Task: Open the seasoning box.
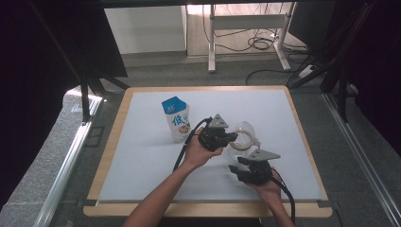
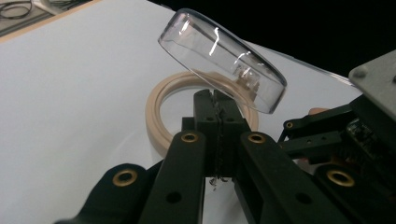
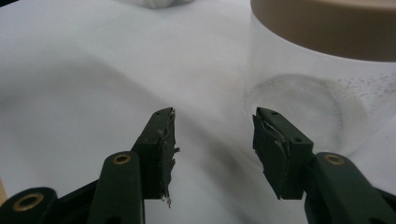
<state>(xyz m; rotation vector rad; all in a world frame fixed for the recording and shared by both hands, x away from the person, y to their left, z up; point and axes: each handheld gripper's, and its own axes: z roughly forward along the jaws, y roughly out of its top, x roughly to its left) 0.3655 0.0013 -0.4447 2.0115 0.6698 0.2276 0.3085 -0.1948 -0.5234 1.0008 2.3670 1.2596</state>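
While the desk (image 1: 142, 156) carries a milk carton (image 1: 176, 119) at its far left, the work centres on a clear glass jar (image 3: 303, 88) with a beige rim ring (image 2: 156, 114), standing right of the desk's middle. Left claw (image 2: 218, 122): jaws pressed together on the edge of the jar's domed glass lid (image 2: 219, 58), which hangs tilted above the rim, lifted clear of it on the near side; whether its far edge still touches the ring cannot be told. Right claw (image 3: 212, 140): jaws half apart, nothing between them, low over the desk just beside the jar's base, which sits ahead and to the right of its fingertips. In the high view the right claw (image 1: 243, 165) lies nearer the person than the left claw (image 1: 231, 137). To do the step well, the right claw would best close gently around the jar's wall to steady it, while the left carries the lid straight away without knocking the rim.
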